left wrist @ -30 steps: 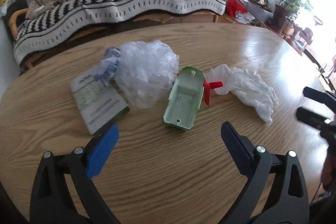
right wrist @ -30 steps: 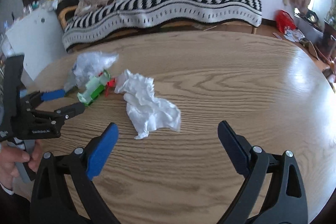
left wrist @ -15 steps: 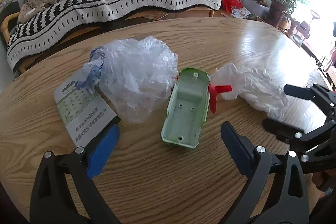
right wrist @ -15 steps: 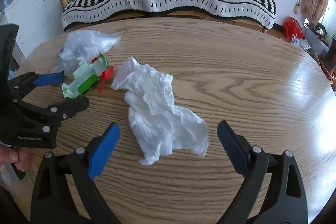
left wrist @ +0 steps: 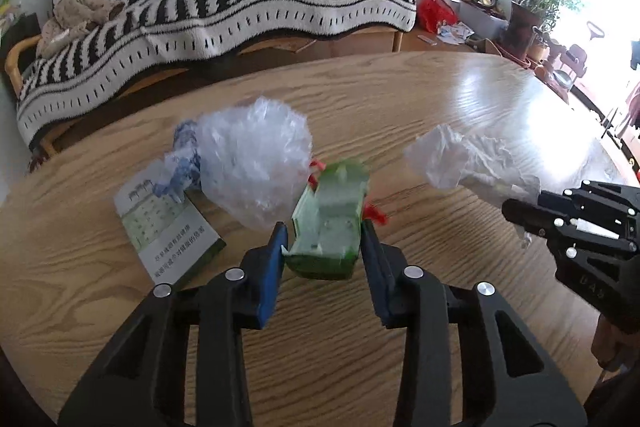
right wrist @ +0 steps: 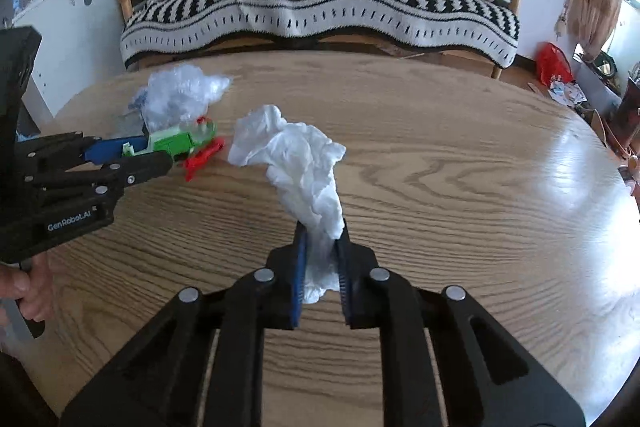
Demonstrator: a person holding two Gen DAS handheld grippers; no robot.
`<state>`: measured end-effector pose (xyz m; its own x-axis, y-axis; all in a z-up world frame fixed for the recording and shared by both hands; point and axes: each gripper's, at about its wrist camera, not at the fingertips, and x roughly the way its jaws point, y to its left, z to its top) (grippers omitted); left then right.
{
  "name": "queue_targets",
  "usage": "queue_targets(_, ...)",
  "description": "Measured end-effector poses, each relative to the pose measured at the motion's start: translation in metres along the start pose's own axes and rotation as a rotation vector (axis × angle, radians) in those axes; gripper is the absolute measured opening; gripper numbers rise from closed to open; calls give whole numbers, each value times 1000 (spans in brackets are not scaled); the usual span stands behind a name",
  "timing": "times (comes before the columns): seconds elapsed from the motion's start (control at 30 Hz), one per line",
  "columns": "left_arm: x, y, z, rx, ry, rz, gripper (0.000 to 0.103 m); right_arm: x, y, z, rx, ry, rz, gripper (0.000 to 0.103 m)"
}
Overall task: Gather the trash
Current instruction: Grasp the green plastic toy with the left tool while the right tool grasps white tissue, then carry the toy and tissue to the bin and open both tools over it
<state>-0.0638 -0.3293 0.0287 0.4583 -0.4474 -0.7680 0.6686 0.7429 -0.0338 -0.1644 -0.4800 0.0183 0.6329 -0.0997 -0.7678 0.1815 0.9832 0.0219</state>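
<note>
1. Step in hand, as judged: lifting two pieces of trash off the wooden table (left wrist: 400, 99) at once, one in each tool.
2. Best lifted straight up and slowly; green plastic shell (left wrist: 326, 223) gripped only at its near end, so apt to tip or slip if swung.
3. Worth watching the red plastic piece (right wrist: 202, 157) at the shell's right side: attached or loose, cannot tell, so may drop off.
4. Tissue (right wrist: 304, 167) soft and trailing far past the pads; better raised high enough that the loose end clears the table.
5. Left gripper (left wrist: 322, 253): closed partway, pads pressed on both sides of the green shell's near end.
6. Right gripper (right wrist: 320, 267): nearly together, clamped on the near end of the white tissue.
7. Remaining on the table's left part: clear plastic bag (left wrist: 256, 163) just far-left of the shell, crumpled blue-and-white wrapper (left wrist: 180, 163) beside it, printed leaflet (left wrist: 168, 231) nearer. No bin visible in either view.
</note>
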Motion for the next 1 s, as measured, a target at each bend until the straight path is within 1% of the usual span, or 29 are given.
queue_targets(0.27, -30, -22, 10, 24, -52, -5, 34, -39, -20, -4, 34, -51, -12, 14)
queue_targets(0.47, -50, -50, 21, 44, -88, -32, 34, -79, -47, -17, 66, -88, -45, 14)
queue_targets(0.57, -59, -75, 27, 66, -102, -59, 34, -99, -66, -25, 92, -103, -69, 14)
queue_targets(0.67, -66, -109, 30, 105, -113, -101, 34, -126, -94, -41, 123, -115, -109, 14)
queue_targets(0.73, -69, -127, 31, 129, -118, -123, 34, -146, -119, -56, 167, -120, -139, 14)
queue_targets(0.77, -71, -142, 32, 143, -122, -145, 34, -152, -126, -62, 182, -122, -150, 14)
queue_targets(0.9, -76, -191, 30, 183, -126, -217, 34, -195, -172, -101, 275, -130, -223, 14)
queue_targets(1.0, -81, -238, 25, 232, -124, -287, 34, -224, -201, -132, 346, -140, -271, 14)
